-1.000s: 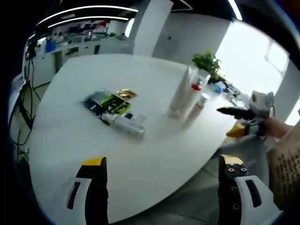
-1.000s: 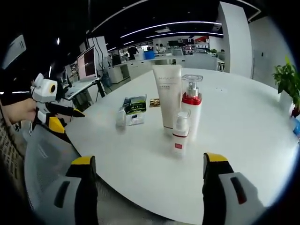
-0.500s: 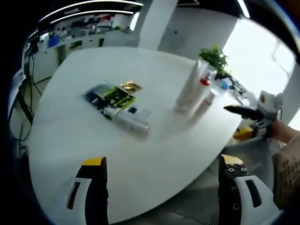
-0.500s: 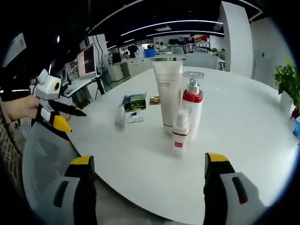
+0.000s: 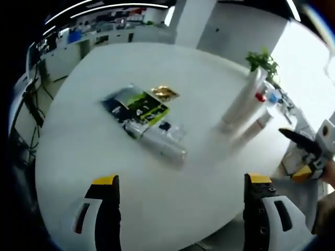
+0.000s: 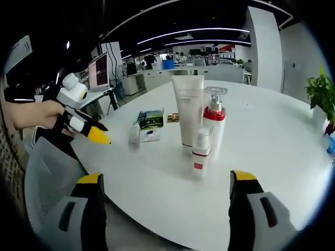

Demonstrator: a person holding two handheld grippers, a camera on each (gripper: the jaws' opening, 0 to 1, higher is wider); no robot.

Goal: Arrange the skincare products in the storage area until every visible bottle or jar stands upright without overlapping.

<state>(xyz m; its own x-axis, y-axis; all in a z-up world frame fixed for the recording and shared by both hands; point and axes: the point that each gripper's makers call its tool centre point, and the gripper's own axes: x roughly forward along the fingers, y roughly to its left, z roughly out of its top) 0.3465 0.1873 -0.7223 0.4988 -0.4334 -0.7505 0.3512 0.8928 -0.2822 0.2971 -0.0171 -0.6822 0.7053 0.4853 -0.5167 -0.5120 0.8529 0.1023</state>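
Left claw (image 5: 179, 196) wide, holding nothing, over the white surface's (image 5: 89, 151) near edge; right claw (image 6: 165, 193) likewise wide; a white bottle (image 5: 162, 148) lies flat mid-surface, touching green sachets (image 5: 137, 106); tall tube (image 6: 188, 116), red-collared pump bottle (image 6: 213, 121) and small bottle (image 6: 199, 153) stand upright together nearer the right claw's edge.

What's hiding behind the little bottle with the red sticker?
Right behind the little bottle stand a tall white tube and a pump bottle with a red collar. The little bottle covers part of their bottoms, so you can't see those parts.
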